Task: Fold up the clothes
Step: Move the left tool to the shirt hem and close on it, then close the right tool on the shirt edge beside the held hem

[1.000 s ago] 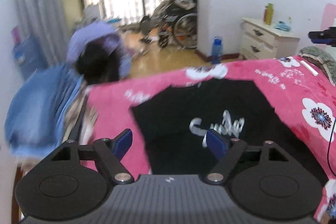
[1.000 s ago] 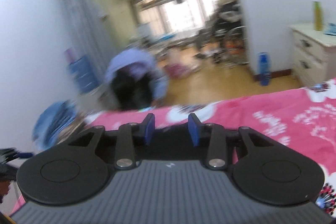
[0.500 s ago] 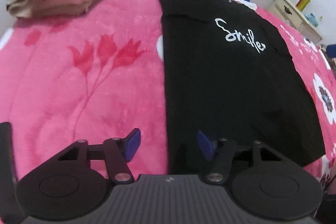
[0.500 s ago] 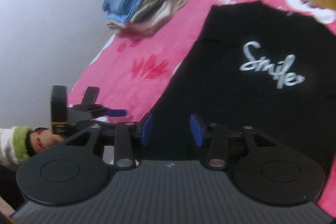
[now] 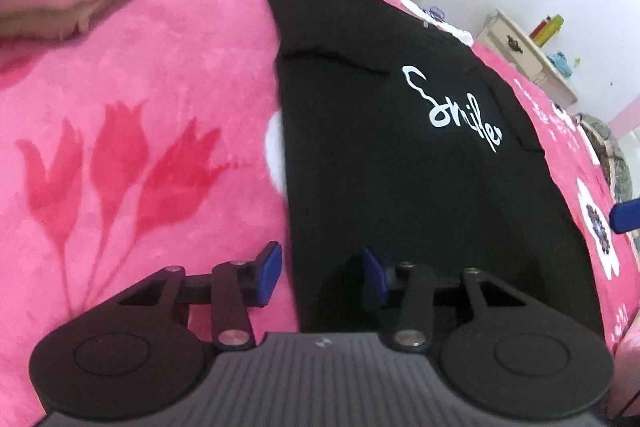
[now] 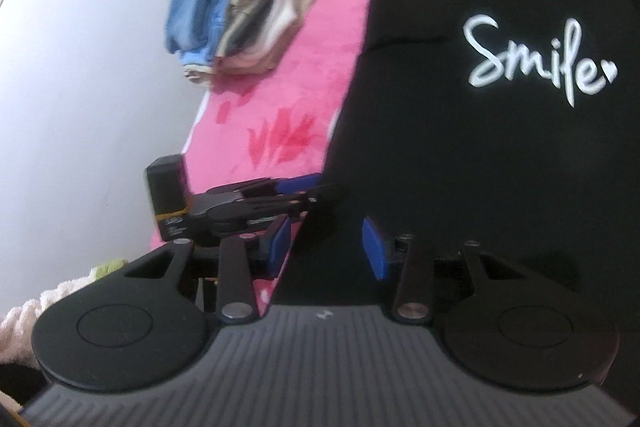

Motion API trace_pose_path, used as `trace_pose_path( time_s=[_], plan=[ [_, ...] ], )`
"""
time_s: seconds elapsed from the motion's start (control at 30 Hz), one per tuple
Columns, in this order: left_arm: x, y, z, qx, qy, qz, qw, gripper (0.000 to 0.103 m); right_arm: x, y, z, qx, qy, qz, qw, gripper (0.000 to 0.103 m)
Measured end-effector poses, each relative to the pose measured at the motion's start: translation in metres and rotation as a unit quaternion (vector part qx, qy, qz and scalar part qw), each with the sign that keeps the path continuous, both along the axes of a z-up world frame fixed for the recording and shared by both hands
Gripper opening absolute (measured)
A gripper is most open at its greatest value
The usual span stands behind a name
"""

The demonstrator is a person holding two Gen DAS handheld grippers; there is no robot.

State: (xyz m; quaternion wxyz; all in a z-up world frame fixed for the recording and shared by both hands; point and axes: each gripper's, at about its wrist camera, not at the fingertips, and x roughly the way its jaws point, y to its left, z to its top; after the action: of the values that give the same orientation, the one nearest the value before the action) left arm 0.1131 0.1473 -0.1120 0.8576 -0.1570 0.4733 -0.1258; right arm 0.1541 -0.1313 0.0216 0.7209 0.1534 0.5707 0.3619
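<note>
Both grippers have dropped from room height to the near hem of the black T-shirt (image 5: 400, 155), which a second ago was seen only from afar.

Item: black T-shirt, white "Smile" print, lying flat and front-up on the pink floral blanket (image 5: 132, 99); sleeves appear already folded inward, the body a long rectangle.

Left gripper (image 5: 322, 271): jaws open wide, holding nothing, straddling the shirt's left edge at the hem, one finger over blanket, the other over cloth.

Right gripper (image 6: 323, 247): jaws open to a similar width, holding nothing, poised over the same hem region, just beside the left tool (image 6: 240, 203).

Adjacent: stack of folded clothes (image 6: 240, 11) at the blanket's far corner, well apart.

Step in hand, as judged: seizing the hem corners for a lengthwise fold.

Handling note: each pair of jaws should descend onto its own corner, catch every layer of cloth but not the blanket pile, then lift evenly, so the fold lands square near the collar.
</note>
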Motion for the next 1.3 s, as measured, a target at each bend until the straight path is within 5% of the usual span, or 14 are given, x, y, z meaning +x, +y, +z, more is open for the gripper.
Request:
trace_pose_path(
  time_s=[0.27, 0.5, 0.63, 0.73, 0.97, 1.3],
  plan=[
    [-0.065, 0.005, -0.005, -0.082, 0.058, -0.02, 0.9947, 0.045, -0.006, -0.004, -0.004, -0.001, -0.003, 0.006, 1.0, 0.04],
    [-0.096, 0.018, -0.028, -0.187, 0.093, 0.02, 0.9777, 0.044, -0.003, 0.004, -0.001, -0.012, -0.016, 0.017, 1.0, 0.04],
    [-0.099, 0.025, -0.038, -0.217, 0.106, 0.047, 0.9691, 0.02, 0.006, 0.022, 0.008, -0.035, -0.05, 0.031, 0.998, 0.04],
    [-0.104, 0.024, -0.037, -0.198, 0.105, 0.061, 0.9728, 0.007, 0.023, 0.044, 0.017, -0.058, -0.097, 0.041, 0.993, 0.04],
    [-0.107, -0.01, -0.011, -0.112, 0.061, 0.017, 0.9917, 0.003, 0.094, 0.126, 0.003, -0.112, -0.173, 0.032, 0.978, 0.04],
    [-0.103, -0.035, 0.002, -0.046, 0.028, -0.048, 0.9974, 0.003, 0.185, 0.217, -0.074, -0.191, -0.121, -0.02, 0.974, 0.04]
  ],
)
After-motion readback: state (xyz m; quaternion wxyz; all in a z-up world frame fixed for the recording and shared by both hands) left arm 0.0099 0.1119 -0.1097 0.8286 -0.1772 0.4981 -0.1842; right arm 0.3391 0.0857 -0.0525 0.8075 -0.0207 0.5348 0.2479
